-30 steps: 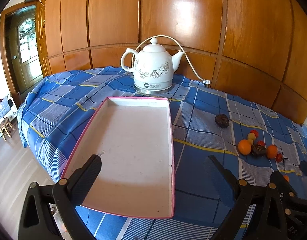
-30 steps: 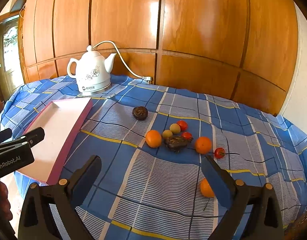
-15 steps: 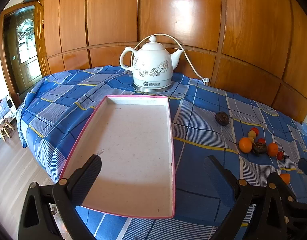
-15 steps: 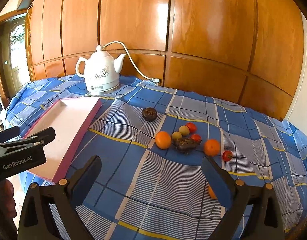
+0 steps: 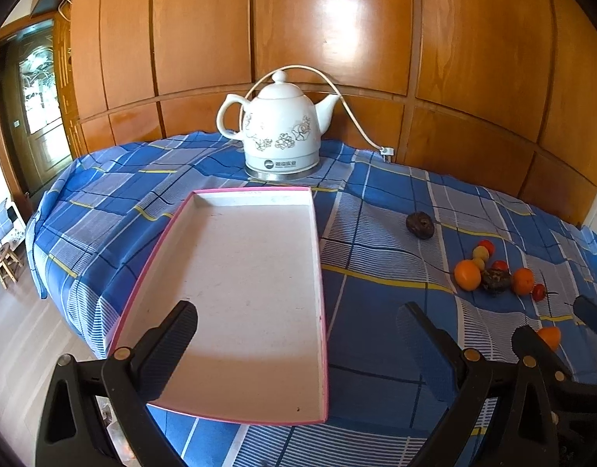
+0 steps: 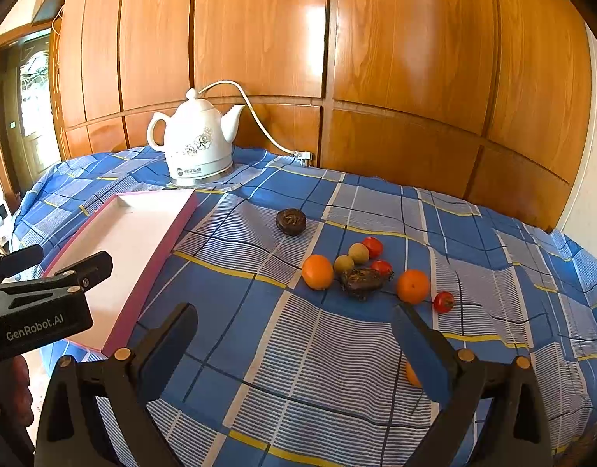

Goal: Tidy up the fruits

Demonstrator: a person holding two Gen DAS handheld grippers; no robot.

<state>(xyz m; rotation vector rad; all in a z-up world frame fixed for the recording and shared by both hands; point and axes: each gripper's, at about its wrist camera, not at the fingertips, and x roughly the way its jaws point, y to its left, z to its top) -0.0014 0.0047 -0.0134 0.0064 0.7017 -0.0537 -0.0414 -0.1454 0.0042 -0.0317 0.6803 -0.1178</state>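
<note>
Left wrist view first: your left hand-held gripper [image 5: 294,334] hangs with its fingers spread wide, nothing between them, right over the near end of the pink-rimmed tray [image 5: 322,272]. The tray holds no fruit. Straight ahead past it stands the white kettle [image 5: 277,132], and the fruit sits well off to this gripper's right on the blue checked table [image 5: 376,210].

Over to the right wrist view: your right hand-held gripper [image 6: 294,334] is also spread apart and empty, and the cluster lies just ahead of its fingertips. Count with me: two oranges in the cluster, the left orange [image 6: 317,271] and the right orange [image 6: 412,286], plus a third orange [image 6: 411,375] peeking from behind the right finger. Three small red tomatoes, one of them a stray tomato [image 6: 443,302] out at right. Two pale yellow-green round fruits [image 6: 351,258]. Two dark wrinkled fruits: one [image 6: 362,281] in the cluster, one [image 6: 290,221] alone further ahead.

Handling, as I judge it: oranges look firm and round, so pinch across the middle and watch for rolling. Tomatoes look soft-skinned and slick; close gently.
</note>
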